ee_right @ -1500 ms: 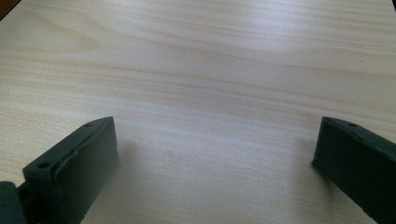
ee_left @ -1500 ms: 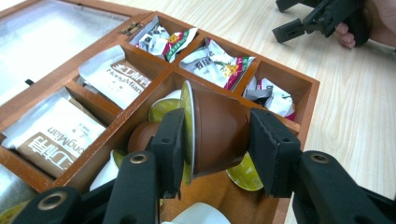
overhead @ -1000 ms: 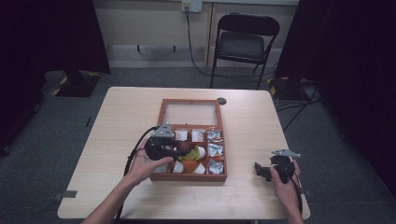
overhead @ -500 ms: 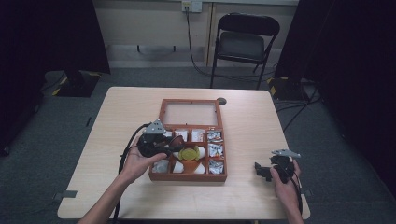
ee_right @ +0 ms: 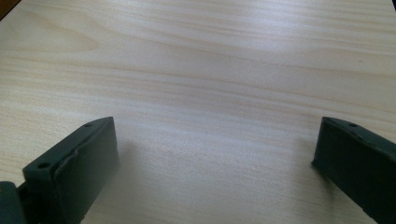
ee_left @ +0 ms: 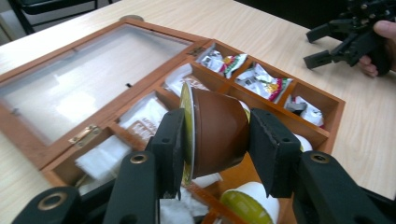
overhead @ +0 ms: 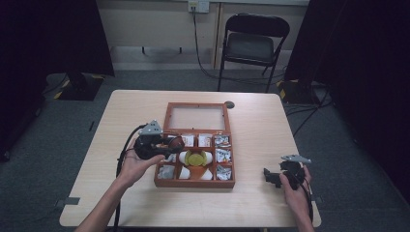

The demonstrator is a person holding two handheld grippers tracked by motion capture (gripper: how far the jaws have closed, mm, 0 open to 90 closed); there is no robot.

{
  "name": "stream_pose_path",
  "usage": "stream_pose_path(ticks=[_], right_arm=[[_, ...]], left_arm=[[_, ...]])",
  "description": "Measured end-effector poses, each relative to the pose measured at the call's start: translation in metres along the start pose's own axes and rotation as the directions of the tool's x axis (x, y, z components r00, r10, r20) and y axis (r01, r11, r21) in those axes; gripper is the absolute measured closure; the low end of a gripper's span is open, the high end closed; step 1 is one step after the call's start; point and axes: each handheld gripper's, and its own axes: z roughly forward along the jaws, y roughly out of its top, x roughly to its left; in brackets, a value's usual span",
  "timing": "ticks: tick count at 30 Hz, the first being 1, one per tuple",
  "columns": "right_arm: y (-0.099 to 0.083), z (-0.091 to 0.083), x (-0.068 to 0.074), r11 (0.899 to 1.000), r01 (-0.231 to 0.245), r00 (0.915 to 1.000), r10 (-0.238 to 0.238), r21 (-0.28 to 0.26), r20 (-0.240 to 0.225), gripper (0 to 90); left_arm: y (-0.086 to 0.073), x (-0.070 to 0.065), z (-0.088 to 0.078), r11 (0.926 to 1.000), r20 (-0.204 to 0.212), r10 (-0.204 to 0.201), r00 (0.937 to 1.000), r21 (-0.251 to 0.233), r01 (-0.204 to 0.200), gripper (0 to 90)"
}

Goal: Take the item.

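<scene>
Dark room, black curtains; pale wooden table [overhead: 251, 125] with a black folding chair [overhead: 254, 41] behind it. On the table lies an open reddish-brown wooden compartment box [overhead: 196, 145], its glass-paned lid [ee_left: 88, 74] folded flat.

Left gripper [ee_left: 217, 135]: jaws clamped on a small brown plastic pod with a yellow-green foil lid [ee_left: 215, 130], held on its side above the box's left compartments. Right gripper [overhead: 278, 176]: jaws wide apart over bare table, well apart from the box.

Risk: the pod is gripped flat face to flat base. A tilt of the hand could let it pivot out and drop among the white sachets [ee_left: 144, 119].

Left gripper view shows the foil rim against one jaw and a second green-lidded white pod [ee_left: 250, 205] below. High view gives only a dark blob at the jaws, probably the same pod, but shows both hands' placing.
</scene>
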Motion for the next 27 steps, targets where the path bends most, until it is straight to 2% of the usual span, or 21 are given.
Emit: stream_pose_path(ticks=[14, 27], right_arm=[[0.000, 0.000, 0.000, 1.000, 0.000, 1.0000, 0.000, 0.000, 0.000, 0.0], [0.000, 0.000, 0.000, 1.000, 0.000, 1.0000, 0.000, 0.000, 0.000, 0.0]], left_arm=[[-0.003, 0.013, -0.013, 0.9990, -0.028, -0.035, 0.9990, -0.027, 0.034, 57.2], [-0.006, 0.031, -0.036, 0.9938, -0.080, -0.086, 0.9931, -0.077, 0.080, 57.2]])
